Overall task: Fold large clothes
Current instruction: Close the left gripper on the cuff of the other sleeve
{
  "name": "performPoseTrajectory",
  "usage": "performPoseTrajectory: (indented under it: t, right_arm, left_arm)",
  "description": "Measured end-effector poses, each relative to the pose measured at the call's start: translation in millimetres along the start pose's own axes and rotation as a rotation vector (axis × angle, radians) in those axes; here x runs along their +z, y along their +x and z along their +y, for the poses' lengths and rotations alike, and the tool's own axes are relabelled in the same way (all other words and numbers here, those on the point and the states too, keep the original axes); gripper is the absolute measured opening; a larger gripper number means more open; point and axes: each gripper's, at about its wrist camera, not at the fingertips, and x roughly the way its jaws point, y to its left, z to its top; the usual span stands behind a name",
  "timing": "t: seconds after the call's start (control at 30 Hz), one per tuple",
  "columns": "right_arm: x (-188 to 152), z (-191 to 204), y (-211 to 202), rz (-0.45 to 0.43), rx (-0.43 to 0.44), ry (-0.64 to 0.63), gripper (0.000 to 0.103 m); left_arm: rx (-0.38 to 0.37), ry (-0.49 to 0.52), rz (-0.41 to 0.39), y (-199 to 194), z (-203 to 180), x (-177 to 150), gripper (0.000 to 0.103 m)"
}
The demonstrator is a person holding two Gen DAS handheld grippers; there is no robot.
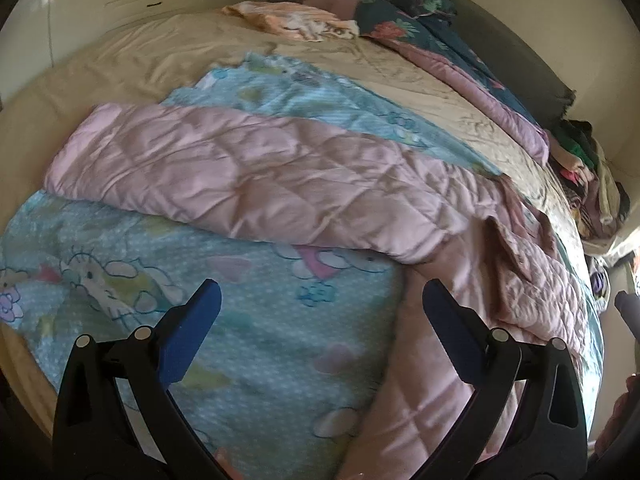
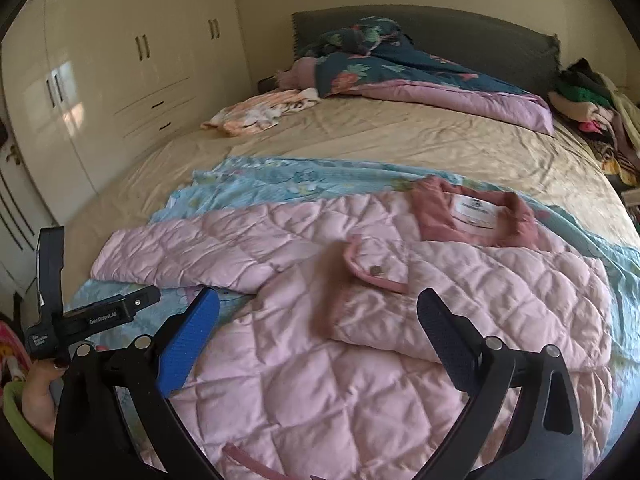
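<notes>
A pink quilted jacket point(image 2: 360, 340) lies spread on a light blue cartoon-print sheet point(image 2: 280, 184) on the bed. Its left sleeve point(image 2: 192, 248) stretches out to the left; the right sleeve's cuff point(image 2: 376, 270) is folded over the chest, below the darker pink collar point(image 2: 472, 216). My right gripper point(image 2: 318, 320) hovers open above the jacket's lower front, holding nothing. In the left wrist view the outstretched sleeve point(image 1: 240, 176) crosses the blue sheet point(image 1: 260, 340). My left gripper point(image 1: 320, 308) is open over the sheet and the jacket's edge, empty. The left gripper's body point(image 2: 80, 320) shows at the right view's left edge.
The beige bedsheet point(image 2: 400, 140) extends to a dark headboard point(image 2: 460, 32). A floral teal and pink duvet point(image 2: 420, 76) and a peach garment point(image 2: 260, 112) lie near the head. A heap of clothes point(image 2: 600, 120) sits at the right. White wardrobes point(image 2: 120, 60) line the left.
</notes>
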Motion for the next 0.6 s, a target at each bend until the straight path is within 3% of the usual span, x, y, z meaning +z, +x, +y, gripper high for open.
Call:
performPoseTrajectory:
  t: [0.3,0.6]
  right_arm:
    - [-2.0,39.1,31.7,0.047,0.038,-0.065,0.099]
    - [-5.2,54.3,55.5,0.078,0.054,-0.075,0.099]
  left_arm:
    - [0.027,-0.086,-0.001,10.1,40.0,6.3,0.095]
    - [0.059,-0.183,-0.017,24.3,80.1,14.8,0.095]
